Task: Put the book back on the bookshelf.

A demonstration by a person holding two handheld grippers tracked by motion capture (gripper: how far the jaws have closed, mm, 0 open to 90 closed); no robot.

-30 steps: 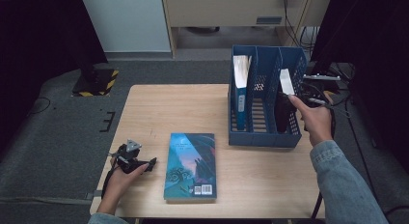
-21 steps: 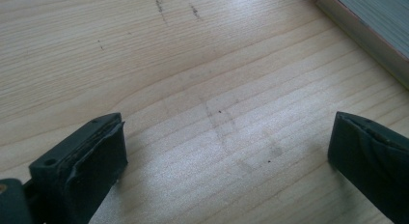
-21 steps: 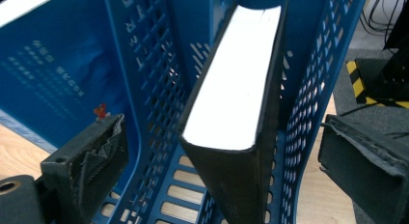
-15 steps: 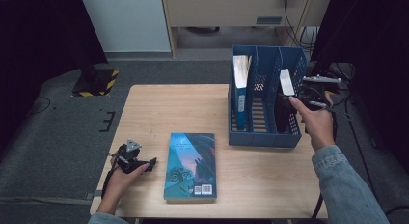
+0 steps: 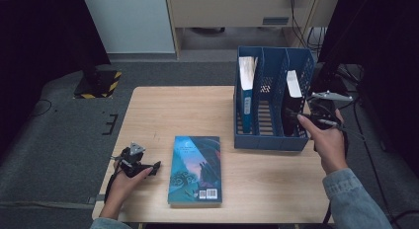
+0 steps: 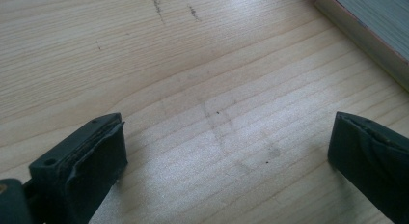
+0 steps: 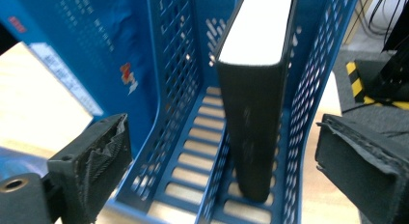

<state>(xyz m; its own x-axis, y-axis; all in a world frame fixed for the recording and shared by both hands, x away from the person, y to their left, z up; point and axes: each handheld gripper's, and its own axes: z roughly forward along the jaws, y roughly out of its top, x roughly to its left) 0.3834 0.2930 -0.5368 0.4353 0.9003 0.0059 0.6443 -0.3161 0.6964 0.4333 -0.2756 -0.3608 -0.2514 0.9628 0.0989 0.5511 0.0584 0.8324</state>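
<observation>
Black book (image 7: 255, 103) standing in the rack (image 5: 273, 140), right gripper (image 5: 316, 121) open just in front of it.

Little moved over the last second: right hand (image 5: 328, 145) a touch nearer the rack's right slot, fingers (image 7: 91, 161) spread wide either side of the book's spine, nothing clamped. Looks like a release just finished, or a grasp not yet begun; cannot tell which. Blue book (image 5: 245, 98) upright in the left slot, middle slot bare. Left gripper (image 5: 134, 162) resting on the table (image 5: 163, 115), unmoved, fingers (image 6: 87, 156) apart and empty, just beside the flat book (image 5: 195, 169) — likely next for the rack.
</observation>
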